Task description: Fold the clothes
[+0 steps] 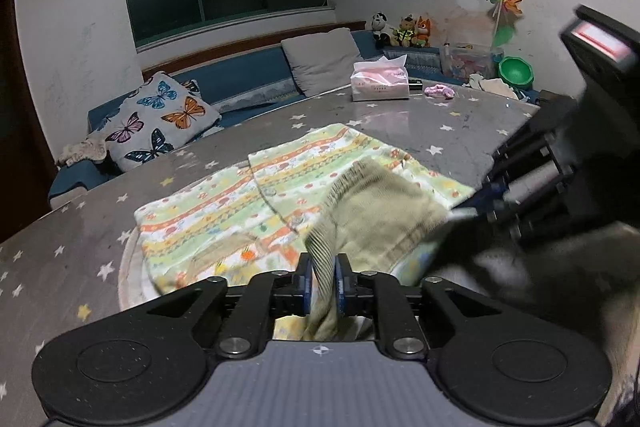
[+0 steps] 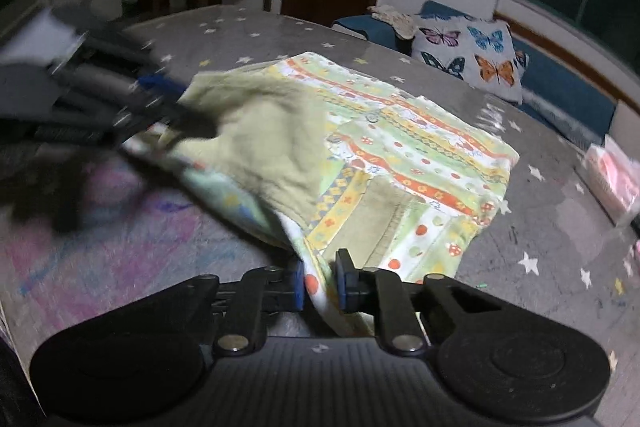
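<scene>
A child's patterned garment [image 1: 240, 203] with green, yellow and orange stripes lies spread on the star-print table [image 1: 80, 227]. Its near edge, with the plain olive lining [image 1: 380, 211], is lifted and turned over towards the far side. My left gripper [image 1: 322, 279] is shut on the ribbed olive hem. My right gripper [image 2: 320, 285] is shut on the patterned near corner of the same garment [image 2: 420, 155]. The right gripper also shows, blurred, at the right of the left wrist view [image 1: 476, 199]. The left gripper shows blurred at the left of the right wrist view [image 2: 160, 95].
A tissue pack [image 1: 380, 83] and a pink scrunchie [image 1: 440, 91] lie at the table's far side. A blue sofa [image 1: 240, 75] with a butterfly cushion [image 1: 160, 119] and a grey cushion runs behind. Plush toys, a green bowl [image 1: 516, 71] and a pinwheel stand in the far corner.
</scene>
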`<action>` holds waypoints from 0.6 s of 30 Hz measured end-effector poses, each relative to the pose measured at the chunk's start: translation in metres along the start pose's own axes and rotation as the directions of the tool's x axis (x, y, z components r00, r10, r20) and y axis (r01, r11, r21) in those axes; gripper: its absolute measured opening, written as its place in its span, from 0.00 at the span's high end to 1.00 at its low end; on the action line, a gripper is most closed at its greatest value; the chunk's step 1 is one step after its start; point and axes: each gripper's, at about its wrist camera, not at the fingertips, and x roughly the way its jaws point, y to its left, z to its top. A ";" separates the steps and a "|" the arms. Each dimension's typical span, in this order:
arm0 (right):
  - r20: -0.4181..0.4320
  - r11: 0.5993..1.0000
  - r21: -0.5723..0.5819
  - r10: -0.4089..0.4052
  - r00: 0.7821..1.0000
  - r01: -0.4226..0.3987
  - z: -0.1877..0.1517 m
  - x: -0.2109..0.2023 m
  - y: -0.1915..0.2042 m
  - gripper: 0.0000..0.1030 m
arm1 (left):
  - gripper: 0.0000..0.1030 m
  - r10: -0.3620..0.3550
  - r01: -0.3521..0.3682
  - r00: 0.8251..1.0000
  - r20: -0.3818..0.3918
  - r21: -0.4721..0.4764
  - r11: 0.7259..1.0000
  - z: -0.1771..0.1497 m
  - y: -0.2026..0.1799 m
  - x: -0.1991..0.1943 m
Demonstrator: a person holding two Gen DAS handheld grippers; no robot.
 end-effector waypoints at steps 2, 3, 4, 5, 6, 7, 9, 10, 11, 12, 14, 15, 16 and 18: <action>0.009 1.000 0.019 0.002 1.000 -0.003 0.003 -0.003 -0.003 0.90 | 0.59 0.013 -0.013 1.000 -0.001 0.005 1.000 -0.009 0.001 -0.012; 0.014 1.000 0.029 0.002 1.000 -0.003 0.004 -0.004 -0.003 0.90 | 0.56 0.024 -0.024 1.000 0.000 0.010 1.000 -0.014 0.002 -0.018; 0.020 0.999 0.039 0.002 1.000 -0.003 0.006 -0.005 -0.004 0.90 | 0.55 0.030 -0.030 1.000 -0.003 0.018 0.999 -0.019 0.002 -0.023; 0.026 0.999 0.047 0.001 1.000 -0.002 0.007 -0.005 -0.005 0.90 | 0.52 0.038 -0.037 0.999 -0.013 0.029 0.999 -0.023 0.001 -0.026; 0.031 0.999 0.051 -0.002 1.000 0.001 0.008 -0.006 -0.005 0.90 | 0.50 0.046 -0.045 0.999 -0.024 0.040 0.998 -0.028 0.000 -0.029; 0.036 0.999 0.054 -0.005 0.999 0.003 0.009 -0.006 -0.005 0.90 | 0.49 0.059 -0.057 0.998 -0.033 0.060 0.997 -0.032 -0.002 -0.030; 0.040 0.998 0.066 -0.010 0.999 0.007 0.010 -0.006 -0.004 0.90 | 0.49 0.087 -0.081 0.995 -0.047 0.101 0.992 -0.039 -0.005 -0.028; 0.042 0.997 0.073 -0.012 0.999 0.009 0.010 -0.006 -0.004 0.90 | 0.49 0.103 -0.096 0.993 -0.050 0.128 0.987 -0.041 -0.007 -0.026; 0.045 0.997 0.081 -0.014 0.999 0.010 0.010 -0.006 -0.004 0.91 | 0.49 0.113 -0.104 0.992 -0.047 0.157 0.982 -0.044 -0.010 -0.024; 0.049 0.996 0.089 -0.016 0.999 0.012 0.010 -0.007 -0.004 0.91 | 0.49 0.123 -0.112 0.991 -0.051 0.177 0.978 -0.046 -0.012 -0.020; 0.061 0.995 0.101 -0.024 0.998 0.018 0.010 -0.009 -0.003 0.91 | 0.49 0.142 -0.127 0.988 -0.057 0.215 0.968 -0.050 -0.014 -0.014; 0.067 0.994 0.105 -0.030 0.997 0.023 0.011 -0.010 -0.003 0.91 | 0.50 0.145 -0.130 0.988 -0.056 0.215 0.968 -0.050 -0.013 -0.015; 0.073 0.994 0.108 -0.035 0.997 0.027 0.011 -0.012 -0.002 0.92 | 0.58 0.147 -0.132 0.988 -0.055 0.214 0.968 -0.050 -0.012 -0.015; 0.088 0.993 0.112 -0.043 0.995 0.033 0.011 -0.014 -0.001 0.93 | 0.80 0.153 -0.138 0.987 -0.053 0.213 0.967 -0.050 -0.010 -0.017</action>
